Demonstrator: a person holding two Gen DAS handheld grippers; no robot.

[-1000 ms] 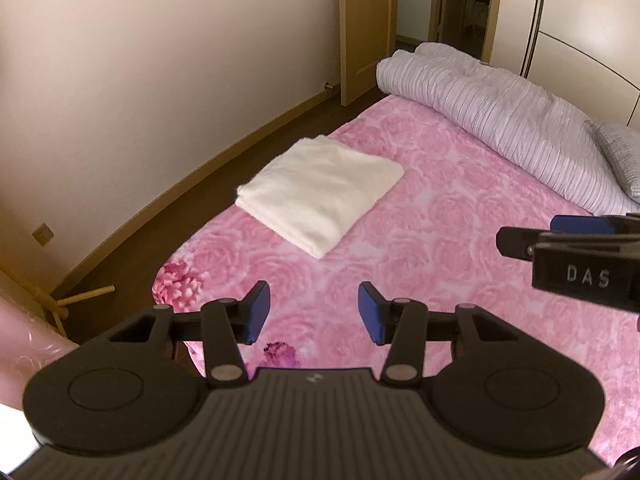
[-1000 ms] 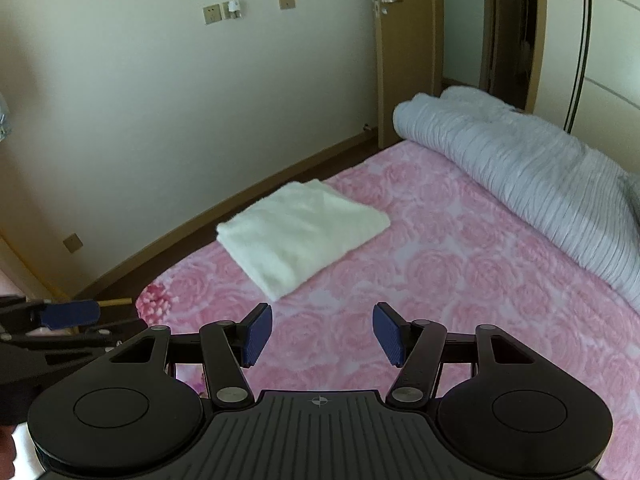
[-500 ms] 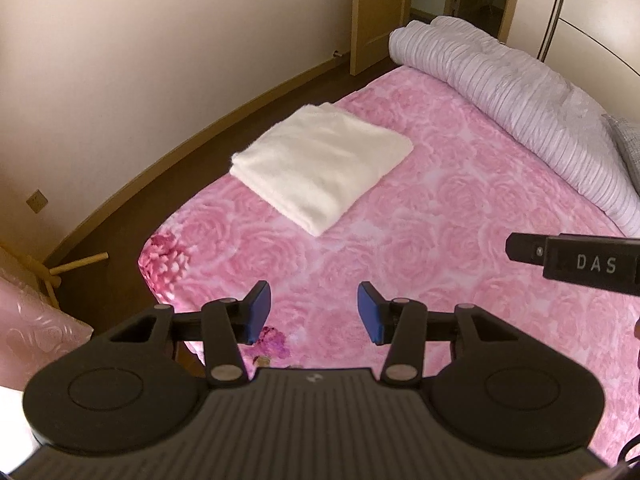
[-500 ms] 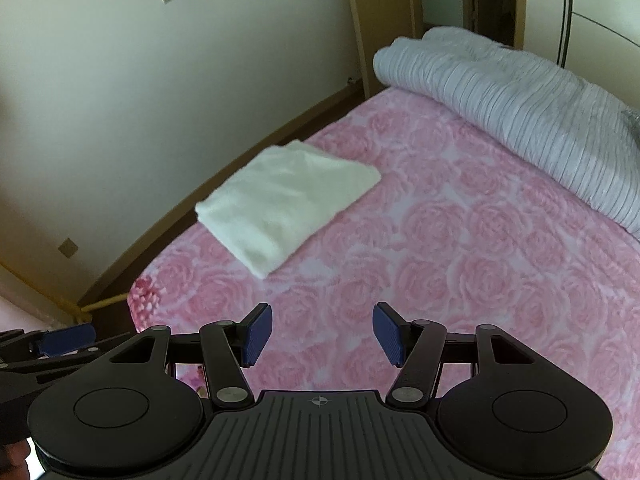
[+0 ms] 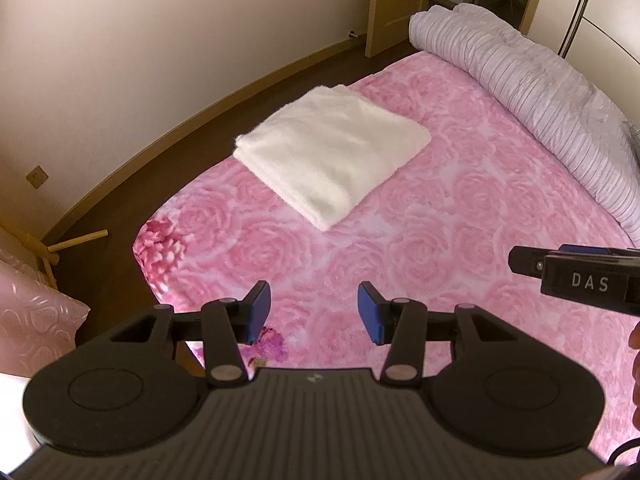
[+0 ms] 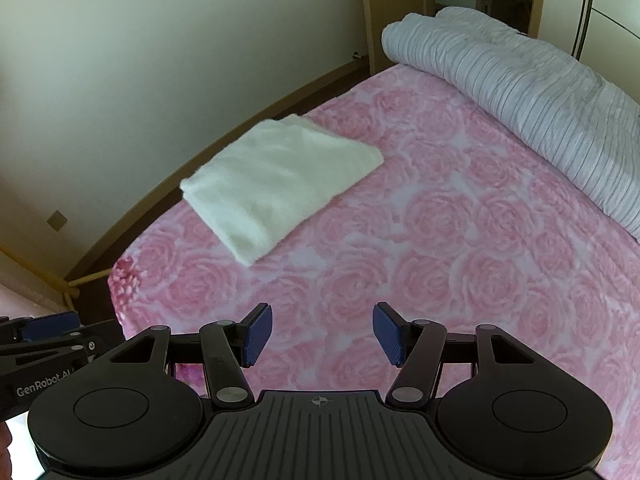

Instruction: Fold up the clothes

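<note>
On the pink rose bedspread point(image 5: 460, 216), near its left edge, the white cloth point(image 5: 332, 152) lies as a neat stacked rectangle, edges roughly squared, well ahead of both your tools. That's the state the task wants for this item; whether your tools put it there, one frame can't say.

Change over the last sec: both cams have tipped down and moved in a bit. The wall plates and door handle have slid out of the top of the left view, and the cloth sits larger and nearer centre. The cloth itself hasn't shifted or changed shape. So re the task: you're closing on the bed, nothing handled yet in this stretch.

Tools: left gripper point(image 5: 314, 312) has its blue pads apart, nothing between. Right gripper point(image 6: 322, 334) same, pads apart, empty. Each hovers above the bedspread, no contact.

Writing: "DAS" in white on the right tool's black body, seen at the right edge of the left view. "GenRobot.AI" on the left tool's side, lower left of the right view. No other legible text.

The striped duvet point(image 6: 520, 88) lies rolled along the far side.
</note>
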